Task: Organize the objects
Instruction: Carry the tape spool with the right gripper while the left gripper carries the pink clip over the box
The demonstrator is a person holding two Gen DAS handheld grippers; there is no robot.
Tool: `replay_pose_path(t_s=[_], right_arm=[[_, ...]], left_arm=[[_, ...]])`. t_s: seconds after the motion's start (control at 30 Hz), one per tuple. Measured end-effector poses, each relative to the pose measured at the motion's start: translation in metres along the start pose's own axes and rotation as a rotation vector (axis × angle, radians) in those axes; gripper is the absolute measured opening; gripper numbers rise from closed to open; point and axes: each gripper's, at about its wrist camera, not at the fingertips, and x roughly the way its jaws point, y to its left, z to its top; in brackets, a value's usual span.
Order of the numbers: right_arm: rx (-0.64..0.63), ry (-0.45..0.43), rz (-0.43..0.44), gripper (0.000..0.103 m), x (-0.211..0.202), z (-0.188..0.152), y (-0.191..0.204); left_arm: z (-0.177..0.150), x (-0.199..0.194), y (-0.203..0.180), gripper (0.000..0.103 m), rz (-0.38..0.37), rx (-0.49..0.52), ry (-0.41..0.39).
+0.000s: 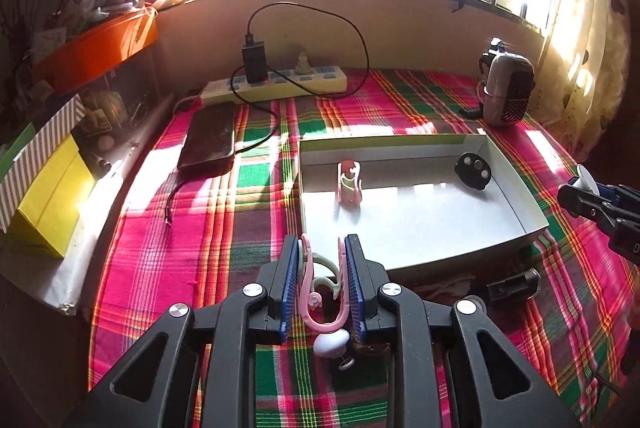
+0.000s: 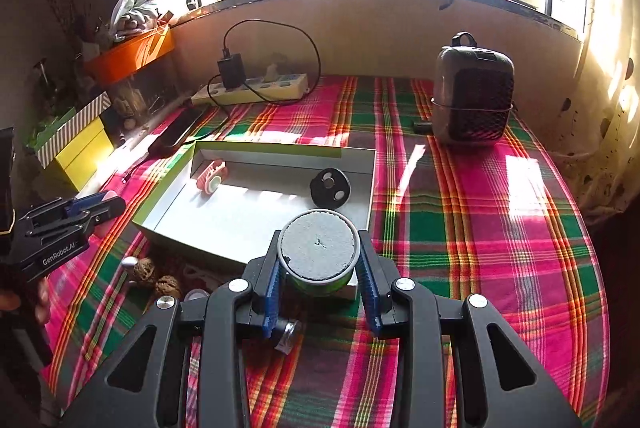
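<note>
While our left gripper [image 1: 322, 268] pinches a pink clip [image 1: 320, 292] and our right gripper [image 2: 320, 270] squeezes a round tin [image 2: 318, 252], both wait by the box's [image 2: 256, 147] near edge, ready to drop in.

Two pink curly plastic clip holders show: one [image 1: 349, 182] inside the single shallow white cardboard tray [image 1: 516, 205], one [image 1: 324, 292] outside it. There is one black round disc with two silver studs [image 1: 473, 171], one round green tin with a grey top [image 2: 317, 248], and two brown wrinkled walnuts [image 2: 145, 269]. One white power strip [image 1: 276, 85], one dark phone [image 1: 208, 136] and one grey mesh-fronted heater [image 2: 474, 95] complete the count.
</note>
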Motion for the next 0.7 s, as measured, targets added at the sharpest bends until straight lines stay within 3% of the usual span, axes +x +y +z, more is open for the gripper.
replay_pose_path(t_s=[0.23, 0.43, 0.7], right_arm=[[-0.016, -0.015, 0.047, 0.035, 0.024, 0.028, 0.011], [-0.069, 0.031, 0.062, 0.035, 0.059, 0.046, 0.030], [-0.073, 0.080, 0.150, 0.035, 0.104, 0.061, 0.043]], left_arm=[[0.011, 0.014, -0.013, 0.021, -0.036, 0.024, 0.009], [0.016, 0.029, -0.016, 0.021, -0.051, 0.029, 0.026], [0.020, 0.051, -0.020, 0.021, -0.065, 0.009, 0.053]])
